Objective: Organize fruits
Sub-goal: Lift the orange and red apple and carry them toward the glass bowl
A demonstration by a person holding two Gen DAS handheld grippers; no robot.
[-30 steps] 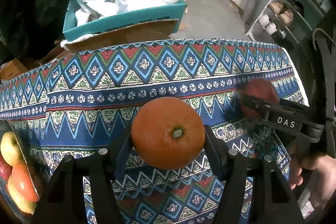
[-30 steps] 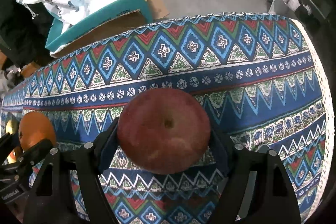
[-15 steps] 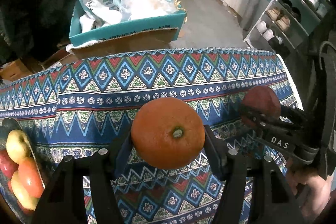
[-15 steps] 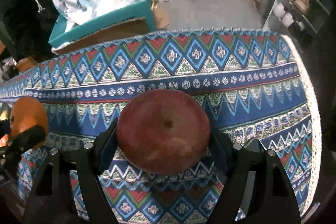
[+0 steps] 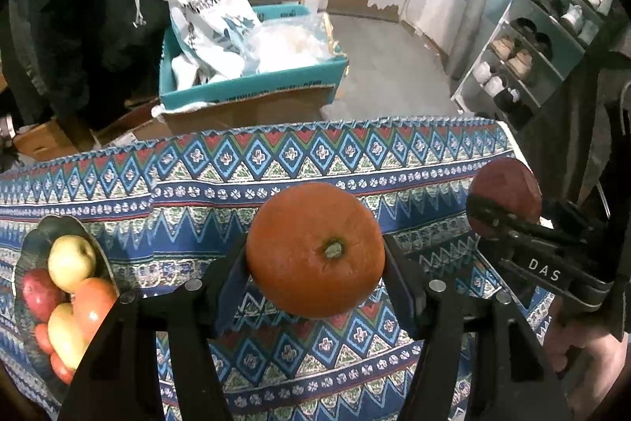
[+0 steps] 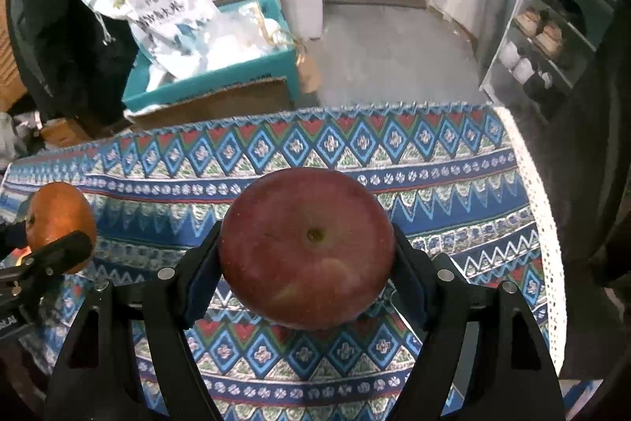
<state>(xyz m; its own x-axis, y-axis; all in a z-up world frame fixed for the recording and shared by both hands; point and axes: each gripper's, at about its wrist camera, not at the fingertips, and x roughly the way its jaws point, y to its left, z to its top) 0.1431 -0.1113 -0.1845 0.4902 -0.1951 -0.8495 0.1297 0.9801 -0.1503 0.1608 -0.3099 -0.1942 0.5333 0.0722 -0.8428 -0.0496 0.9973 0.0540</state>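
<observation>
Several fruits already sit in the bowl (image 5: 27, 259) at the far left of the patterned surface (image 5: 315, 160). Two more are yet to join them, both lifted clear of the cloth. The left gripper (image 5: 315, 263) pinches an orange (image 5: 315, 249) between its pads, just right of the bowl. The right gripper (image 6: 307, 263) clamps a red apple (image 6: 307, 249), farther right of the bowl, beyond the orange.
</observation>
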